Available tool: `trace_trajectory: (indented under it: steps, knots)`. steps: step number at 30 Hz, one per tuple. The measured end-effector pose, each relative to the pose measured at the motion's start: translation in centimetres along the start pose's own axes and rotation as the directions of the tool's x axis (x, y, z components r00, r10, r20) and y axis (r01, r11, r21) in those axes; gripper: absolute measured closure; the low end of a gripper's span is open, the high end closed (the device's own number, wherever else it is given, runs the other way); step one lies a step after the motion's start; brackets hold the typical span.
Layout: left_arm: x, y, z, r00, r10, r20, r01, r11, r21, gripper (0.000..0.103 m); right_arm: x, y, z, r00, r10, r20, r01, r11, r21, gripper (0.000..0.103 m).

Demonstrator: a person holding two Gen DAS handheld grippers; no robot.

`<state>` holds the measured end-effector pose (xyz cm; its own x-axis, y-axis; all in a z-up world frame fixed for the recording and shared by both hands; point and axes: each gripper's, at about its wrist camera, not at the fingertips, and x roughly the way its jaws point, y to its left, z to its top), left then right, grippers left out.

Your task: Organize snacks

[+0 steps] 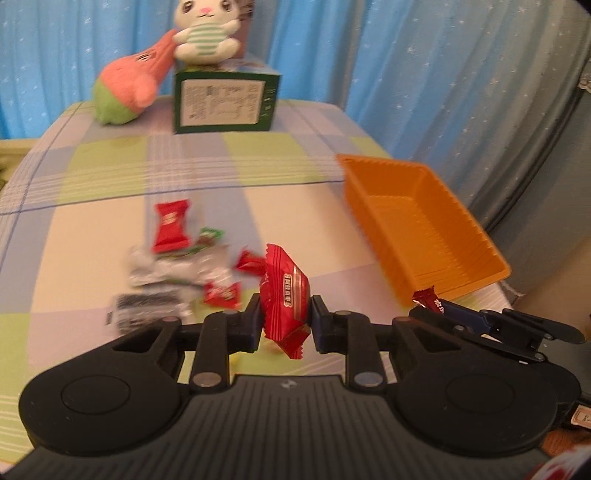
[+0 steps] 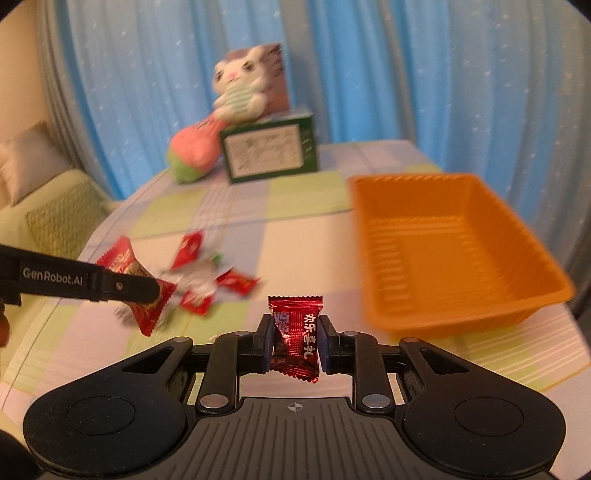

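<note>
My left gripper (image 1: 284,314) is shut on a bright red snack packet (image 1: 283,295), held above the checked cloth. It also shows in the right wrist view (image 2: 149,295) at the left, with the packet (image 2: 147,310). My right gripper (image 2: 295,339) is shut on a dark red candy packet (image 2: 295,332), lifted just left of the empty orange tray (image 2: 461,254). In the left wrist view the right gripper (image 1: 432,304) sits at the tray's (image 1: 424,229) near corner. A pile of red and silver snack packets (image 1: 177,266) lies on the cloth.
A green box (image 1: 225,101) stands at the back with a white plush bunny (image 1: 205,33) on it and a pink-green plush toy (image 1: 129,88) beside it. Blue curtains hang behind. A cushion (image 2: 26,162) lies at the far left.
</note>
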<state>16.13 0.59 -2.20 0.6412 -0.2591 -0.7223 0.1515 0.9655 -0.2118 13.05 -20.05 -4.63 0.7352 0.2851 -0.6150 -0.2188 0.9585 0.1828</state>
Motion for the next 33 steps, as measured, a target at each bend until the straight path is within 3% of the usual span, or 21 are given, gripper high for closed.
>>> trace_trajectory:
  steps: [13, 26, 29, 33]
  knots:
    - [5.4, -10.2, 4.6, 0.993, -0.121, 0.017, 0.119, 0.99, 0.077, 0.08, -0.5, -10.4, 5.1, 0.994, -0.109, 0.022, 0.107, 0.992, 0.067, 0.078]
    - [11.2, -13.2, 5.3, 0.986, -0.16, -0.047, 0.163, 0.984, 0.074, 0.079, 1.1, -14.8, 6.8, 0.993, -0.117, -0.001, 0.117, 0.987, 0.112, 0.078]
    - [11.8, -13.2, 5.3, 0.985, -0.165, -0.05, 0.168, 0.984, 0.06, 0.069, 1.4, -15.2, 6.7, 0.993, -0.116, -0.011, 0.116, 0.986, 0.122, 0.078]
    - [11.4, -12.7, 5.1, 0.987, -0.153, -0.039, 0.155, 0.987, 0.048, 0.068, 1.3, -15.6, 6.6, 0.993, -0.117, -0.015, 0.118, 0.984, 0.131, 0.078]
